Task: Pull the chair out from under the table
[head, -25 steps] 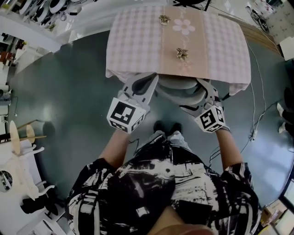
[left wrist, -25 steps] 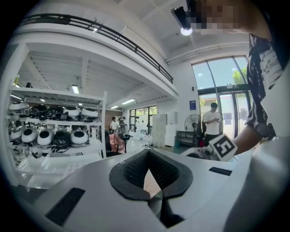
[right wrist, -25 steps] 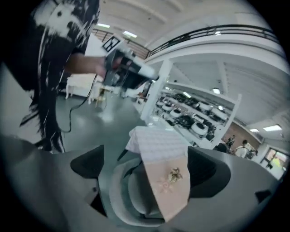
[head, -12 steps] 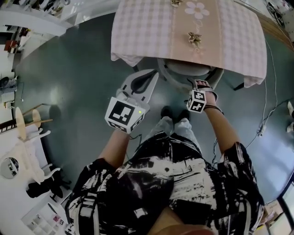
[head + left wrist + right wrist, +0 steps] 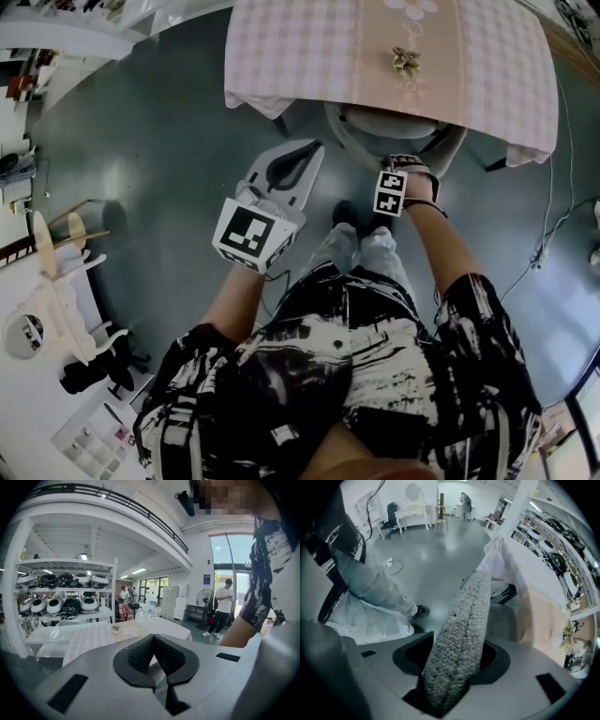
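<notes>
The grey chair (image 5: 386, 126) is tucked under the table (image 5: 300, 56), which has a pink checked cloth. My right gripper (image 5: 405, 169) points steeply down over the chair's rear edge. In the right gripper view the grey woven backrest (image 5: 464, 616) runs up between the jaws of the right gripper (image 5: 454, 670), which have just been closing and now press on it. My left gripper (image 5: 315, 148) hangs in the air left of the chair and touches nothing. In the left gripper view the pads of the left gripper (image 5: 153, 638) meet, with the table (image 5: 91, 639) beyond.
The person's feet (image 5: 349, 214) stand just behind the chair. Cables (image 5: 553, 234) trail on the floor at right. Wooden pieces (image 5: 52, 281) and shelving line the left side. Helmets on a rack (image 5: 56, 604) and a standing person (image 5: 225, 606) lie beyond the table.
The right gripper swung from nearly level to pointing down, dropped onto the chair's backrest and closed on it. The left gripper sank a little.
</notes>
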{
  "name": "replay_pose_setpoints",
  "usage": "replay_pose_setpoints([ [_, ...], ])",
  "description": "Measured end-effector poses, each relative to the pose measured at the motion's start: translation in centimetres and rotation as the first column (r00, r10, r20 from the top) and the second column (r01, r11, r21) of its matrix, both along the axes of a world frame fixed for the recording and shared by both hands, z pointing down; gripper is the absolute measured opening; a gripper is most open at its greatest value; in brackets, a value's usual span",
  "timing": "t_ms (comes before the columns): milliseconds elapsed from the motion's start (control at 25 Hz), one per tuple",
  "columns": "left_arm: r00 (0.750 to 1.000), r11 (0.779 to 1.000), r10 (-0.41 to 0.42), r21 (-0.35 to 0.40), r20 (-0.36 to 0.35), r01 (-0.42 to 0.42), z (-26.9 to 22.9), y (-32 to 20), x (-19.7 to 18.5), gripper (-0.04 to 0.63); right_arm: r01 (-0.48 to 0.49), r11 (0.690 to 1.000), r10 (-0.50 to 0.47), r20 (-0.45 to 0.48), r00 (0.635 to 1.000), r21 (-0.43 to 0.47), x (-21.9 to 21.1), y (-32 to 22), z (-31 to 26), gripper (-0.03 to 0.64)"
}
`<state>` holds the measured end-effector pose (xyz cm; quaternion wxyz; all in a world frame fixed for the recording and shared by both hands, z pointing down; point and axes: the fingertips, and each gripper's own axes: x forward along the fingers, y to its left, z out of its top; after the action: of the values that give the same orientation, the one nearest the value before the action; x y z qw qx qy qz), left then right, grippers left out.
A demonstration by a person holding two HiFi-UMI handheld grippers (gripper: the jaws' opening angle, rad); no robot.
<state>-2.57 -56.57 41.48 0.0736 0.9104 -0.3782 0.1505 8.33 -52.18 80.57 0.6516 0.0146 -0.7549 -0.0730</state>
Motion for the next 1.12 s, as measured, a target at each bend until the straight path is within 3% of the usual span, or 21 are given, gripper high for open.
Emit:
replay_pose_setpoints([
  [160,1.0,1.0,0.006,-0.003,-0.001,-0.006,0.1,-0.3,0.4,0.002,-0.036,0.989,0.039,-0.014,0.999,0.143,0.4,-0.7,0.6,0.114],
  [280,1.0,1.0,0.012,-0.001,-0.001,-0.012,0.1,-0.5,0.7,0.002,-0.032,0.979,0.039,-0.031,0.999,0.201,0.8,-1.2,0.8,0.095],
  [1120,0.998,0.998,0.064,0.005,-0.019,-0.064,0.9,0.0,1.3,0.002,-0.089,0.982,0.094,-0.017,0.995,0.165,0.6,-0.9,0.2,0.054],
])
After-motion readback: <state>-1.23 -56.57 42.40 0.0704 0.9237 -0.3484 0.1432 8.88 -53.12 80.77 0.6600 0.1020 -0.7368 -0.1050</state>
